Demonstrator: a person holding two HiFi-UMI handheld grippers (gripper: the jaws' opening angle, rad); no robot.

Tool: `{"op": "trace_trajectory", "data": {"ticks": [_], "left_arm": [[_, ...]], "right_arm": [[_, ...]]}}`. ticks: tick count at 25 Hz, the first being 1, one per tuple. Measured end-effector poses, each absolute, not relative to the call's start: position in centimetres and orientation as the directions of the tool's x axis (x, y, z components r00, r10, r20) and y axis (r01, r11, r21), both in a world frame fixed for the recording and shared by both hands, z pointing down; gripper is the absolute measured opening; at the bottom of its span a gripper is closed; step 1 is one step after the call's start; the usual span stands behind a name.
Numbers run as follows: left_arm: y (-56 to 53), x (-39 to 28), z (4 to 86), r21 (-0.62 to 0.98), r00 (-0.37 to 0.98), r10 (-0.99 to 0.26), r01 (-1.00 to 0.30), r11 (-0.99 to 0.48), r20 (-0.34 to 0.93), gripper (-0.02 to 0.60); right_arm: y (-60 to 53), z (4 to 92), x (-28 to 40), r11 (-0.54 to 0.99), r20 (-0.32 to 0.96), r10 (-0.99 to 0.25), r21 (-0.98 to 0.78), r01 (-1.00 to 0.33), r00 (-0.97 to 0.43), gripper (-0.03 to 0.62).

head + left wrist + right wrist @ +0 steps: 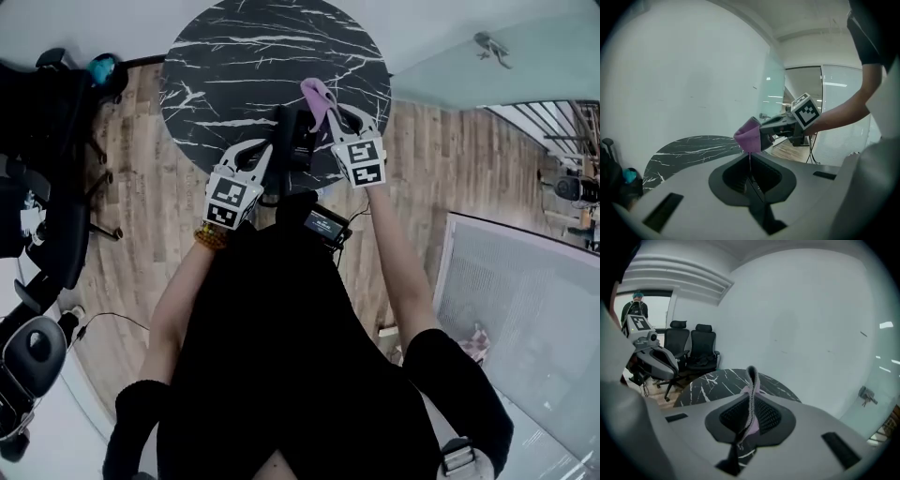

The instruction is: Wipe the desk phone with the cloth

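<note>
Pinching the cloth (751,378) edge-on, my right gripper's (751,401) fingers are closed on it above the marble table (234,56). My left gripper's (750,161) fingers are pressed together, empty, just beside the cloth. A dark shape (292,141) between the grippers may be the phone.

Nothing legible — no words, numbers or brands

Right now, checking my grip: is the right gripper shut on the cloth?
Shut: the right gripper pinches the purple cloth between its jaws.
</note>
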State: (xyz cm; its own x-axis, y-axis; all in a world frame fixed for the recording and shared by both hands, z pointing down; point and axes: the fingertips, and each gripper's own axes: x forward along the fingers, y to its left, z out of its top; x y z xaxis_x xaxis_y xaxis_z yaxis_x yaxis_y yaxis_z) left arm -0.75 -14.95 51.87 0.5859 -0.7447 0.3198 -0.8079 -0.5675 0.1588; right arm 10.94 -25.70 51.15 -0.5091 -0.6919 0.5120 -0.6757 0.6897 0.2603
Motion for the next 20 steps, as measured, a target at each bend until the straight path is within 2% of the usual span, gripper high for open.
{"op": "trace_trajectory", "data": {"ticks": [4,7,13,20], "left_arm": [[-15.8,-1.3,52.3,0.165,0.56,-0.761,-0.827,-0.537,0.328,0.021],[-16.4,-1.7,52.3,0.16,0.544,-0.771,-0.838,-0.522,0.332,0.021],[-16.4,-2.9,52.6,0.162,0.517,-0.783,-0.855,-0.493,0.346,0.021],[-15.6,-3.9,53.2,0.159,0.509,-0.784,-0.86,-0.486,0.357,0.021]], "right_arm": [[-29.4,50.7,9.1,0.702,0.492,-0.706,0.391,-0.596,-0.509,0.051],[-30.2,53.2,6.9,0.737,0.528,-0.674,0.436,-0.516,-0.516,0.051],[-27.3,62.9,4.1,0.859,0.716,-0.509,0.383,-0.34,-0.478,0.051],[-25.7,67.0,4.6,0.888,0.776,-0.453,0.349,-0.3,-0.438,0.051]]}}
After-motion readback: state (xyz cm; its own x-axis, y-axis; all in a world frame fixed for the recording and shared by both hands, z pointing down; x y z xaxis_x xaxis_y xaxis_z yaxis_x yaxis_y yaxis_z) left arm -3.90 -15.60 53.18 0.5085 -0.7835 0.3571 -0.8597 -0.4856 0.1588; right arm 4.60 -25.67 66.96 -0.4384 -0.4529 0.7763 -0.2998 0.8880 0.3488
